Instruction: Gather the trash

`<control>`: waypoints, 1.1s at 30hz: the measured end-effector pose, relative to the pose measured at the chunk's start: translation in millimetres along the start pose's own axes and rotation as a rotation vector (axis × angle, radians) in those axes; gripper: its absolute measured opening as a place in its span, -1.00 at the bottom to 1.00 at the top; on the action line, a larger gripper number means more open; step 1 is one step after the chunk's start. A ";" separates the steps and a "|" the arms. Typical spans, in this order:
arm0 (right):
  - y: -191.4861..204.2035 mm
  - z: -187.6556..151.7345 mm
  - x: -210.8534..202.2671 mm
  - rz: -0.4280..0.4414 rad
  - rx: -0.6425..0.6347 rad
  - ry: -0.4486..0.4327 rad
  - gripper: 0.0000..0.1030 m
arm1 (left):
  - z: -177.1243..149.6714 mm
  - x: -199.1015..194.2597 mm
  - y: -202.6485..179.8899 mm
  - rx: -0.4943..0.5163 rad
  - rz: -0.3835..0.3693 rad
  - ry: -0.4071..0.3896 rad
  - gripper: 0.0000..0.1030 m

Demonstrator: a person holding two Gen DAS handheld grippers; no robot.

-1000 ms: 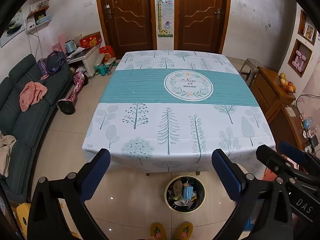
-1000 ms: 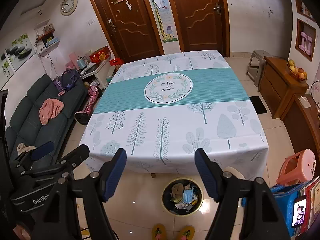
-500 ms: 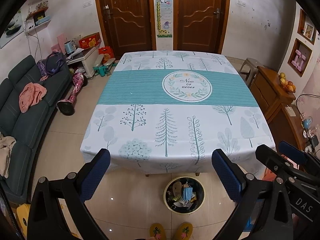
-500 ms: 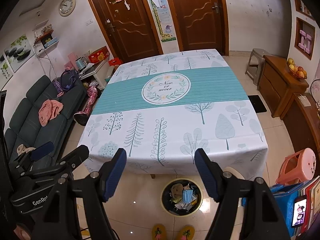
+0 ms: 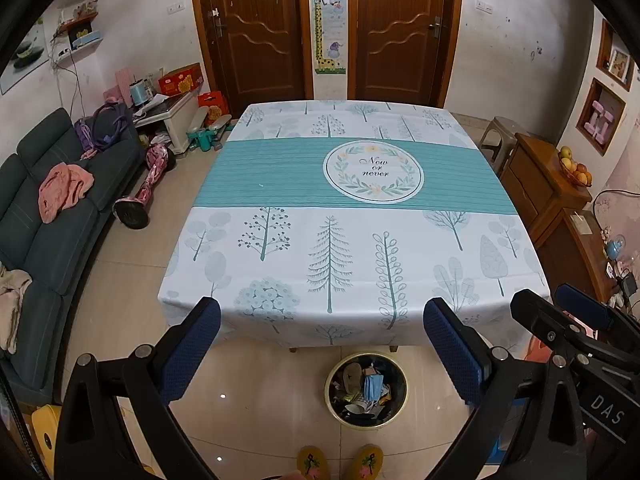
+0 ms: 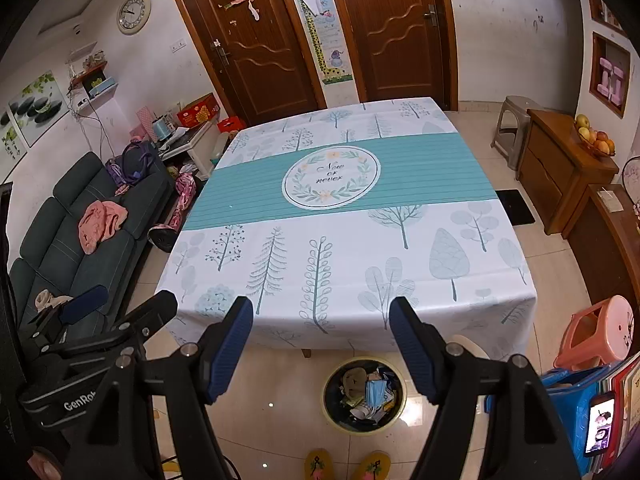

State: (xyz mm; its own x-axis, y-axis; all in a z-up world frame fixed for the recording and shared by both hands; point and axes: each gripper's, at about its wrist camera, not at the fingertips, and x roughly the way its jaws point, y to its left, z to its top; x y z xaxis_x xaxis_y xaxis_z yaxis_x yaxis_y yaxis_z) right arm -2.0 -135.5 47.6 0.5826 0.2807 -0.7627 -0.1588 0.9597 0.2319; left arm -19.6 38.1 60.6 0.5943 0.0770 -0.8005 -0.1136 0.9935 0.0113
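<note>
the trash (image 5: 366,390) sits piled in the bin (image 5: 402,402) on the floor by the counter (image 5: 280,184), whose cloth shows nothing left. the left claw (image 5: 320,354) and right claw (image 6: 320,346) are both spread, holding nothing; the task looks essentially done.

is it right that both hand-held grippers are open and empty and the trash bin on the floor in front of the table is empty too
Not quite. The trash bin is not empty: both wrist views show it holding rubbish, including a blue face mask. The rest stands: the left hand-held gripper and right hand-held gripper are open and empty, and the bin sits on the floor in front of the table.
</note>
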 end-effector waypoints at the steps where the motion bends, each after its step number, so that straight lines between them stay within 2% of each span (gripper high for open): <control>1: -0.2 0.7 -0.1 0.000 0.001 0.001 0.38 | 0.4 0.4 -1.2 -0.001 0.001 0.001 0.95; 33: -7.6 0.0 3.3 0.000 0.011 0.006 0.38 | 0.2 5.6 -11.5 -0.008 0.008 0.008 0.95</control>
State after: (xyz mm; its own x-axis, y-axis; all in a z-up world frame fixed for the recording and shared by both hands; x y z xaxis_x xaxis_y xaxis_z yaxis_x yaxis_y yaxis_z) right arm 1.1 -141.9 43.3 0.5781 0.2812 -0.7660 -0.1499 0.9594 0.2391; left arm -14.8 27.2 56.1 0.5867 0.0838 -0.8054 -0.1245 0.9921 0.0125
